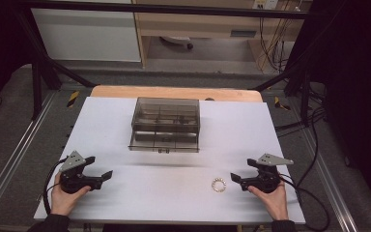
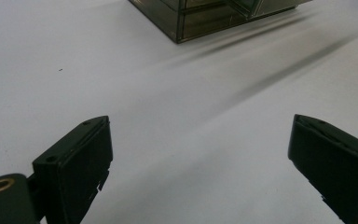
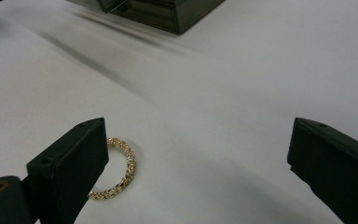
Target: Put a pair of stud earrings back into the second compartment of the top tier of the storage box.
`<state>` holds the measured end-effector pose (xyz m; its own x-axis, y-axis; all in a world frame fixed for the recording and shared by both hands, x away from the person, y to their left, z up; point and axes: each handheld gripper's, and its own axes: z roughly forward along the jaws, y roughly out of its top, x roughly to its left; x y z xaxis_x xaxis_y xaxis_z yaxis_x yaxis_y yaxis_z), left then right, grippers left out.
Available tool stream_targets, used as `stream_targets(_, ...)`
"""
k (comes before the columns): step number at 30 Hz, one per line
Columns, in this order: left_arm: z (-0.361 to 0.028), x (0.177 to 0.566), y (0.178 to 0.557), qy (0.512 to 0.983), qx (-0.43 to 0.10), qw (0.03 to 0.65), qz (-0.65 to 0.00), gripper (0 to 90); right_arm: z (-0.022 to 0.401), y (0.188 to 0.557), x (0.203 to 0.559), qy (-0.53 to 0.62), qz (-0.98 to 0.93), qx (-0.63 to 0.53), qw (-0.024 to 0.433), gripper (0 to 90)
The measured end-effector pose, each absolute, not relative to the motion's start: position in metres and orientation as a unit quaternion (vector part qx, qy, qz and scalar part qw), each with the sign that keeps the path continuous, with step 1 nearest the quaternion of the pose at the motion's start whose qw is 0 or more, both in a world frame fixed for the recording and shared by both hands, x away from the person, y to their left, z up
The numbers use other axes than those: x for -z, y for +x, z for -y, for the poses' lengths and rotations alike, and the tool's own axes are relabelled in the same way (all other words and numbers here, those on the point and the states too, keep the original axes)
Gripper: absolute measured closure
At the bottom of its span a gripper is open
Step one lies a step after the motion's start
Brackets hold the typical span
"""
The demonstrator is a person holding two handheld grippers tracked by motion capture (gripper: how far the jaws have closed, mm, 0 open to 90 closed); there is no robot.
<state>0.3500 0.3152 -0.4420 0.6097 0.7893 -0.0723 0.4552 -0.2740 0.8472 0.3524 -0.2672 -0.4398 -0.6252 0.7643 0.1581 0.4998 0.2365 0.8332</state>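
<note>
A small bracelet (image 1: 218, 184) of gold-coloured, beaded or finely linked metal lies flat on the table (image 1: 125, 130), a smooth matt white sheet laid over a wooden top whose pale edge shows at the far side. The ring is round and open in the middle, with a grainy, glittering surface. In the right gripper view it (image 3: 121, 170) sits on the sheet just beside the left-hand jaw, partly hidden behind it; whether it touches that jaw is hard to tell from this angle.

Farther back, near the middle of the table, stands a storage box (image 1: 164, 124) of smoky, see-through plastic, rectangular, with inner dividers forming several compartments and a small clasp on its front wall. What lies in the compartments is too dim to make out.

The right gripper (image 1: 235, 177) is held low over the sheet by a hand (image 1: 272, 199) coming in from the near edge, its 2 black, blocky jaws pointing toward the bracelet and standing wide apart with nothing pinched between them. The left gripper (image 1: 99, 169) rests likewise in the other hand (image 1: 65, 198), well apart from the bracelet, jaws spread wide over bare sheet. Each gripper carries a grey 3-cornered plate on top and trails a black cable.
</note>
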Motion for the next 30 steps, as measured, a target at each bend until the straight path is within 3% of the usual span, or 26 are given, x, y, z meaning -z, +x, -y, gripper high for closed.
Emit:
stream_targets(9,-0.315,0.442,0.350,0.775,-0.184,0.451,-0.402,6.3,0.253,0.353,0.443,0.404,-0.790,-0.442,0.130,10.3)
stream_targets(13,-0.315,0.442,0.350,0.777,-0.185,0.449,-0.401,6.3,0.247,0.352,0.446,0.399,-0.798,-0.436,0.119,18.1)
stream_targets(16,-0.314,0.442,0.349,0.778,-0.186,0.447,-0.400,6.3,0.244,0.352,0.449,0.389,-0.808,-0.429,0.111,31.9)
stream_targets(17,-0.314,0.442,0.349,0.778,-0.186,0.447,-0.400,6.4,0.244,0.352,0.449,0.389,-0.808,-0.429,0.111,31.9)
stream_targets(18,-0.314,0.442,0.350,0.777,-0.185,0.448,-0.401,6.4,0.243,0.352,0.450,0.387,-0.808,-0.432,0.108,38.8)
stream_targets(30,-0.315,0.442,0.349,0.777,-0.185,0.448,-0.402,6.5,0.225,0.353,0.452,0.360,-0.829,-0.420,0.085,66.1)
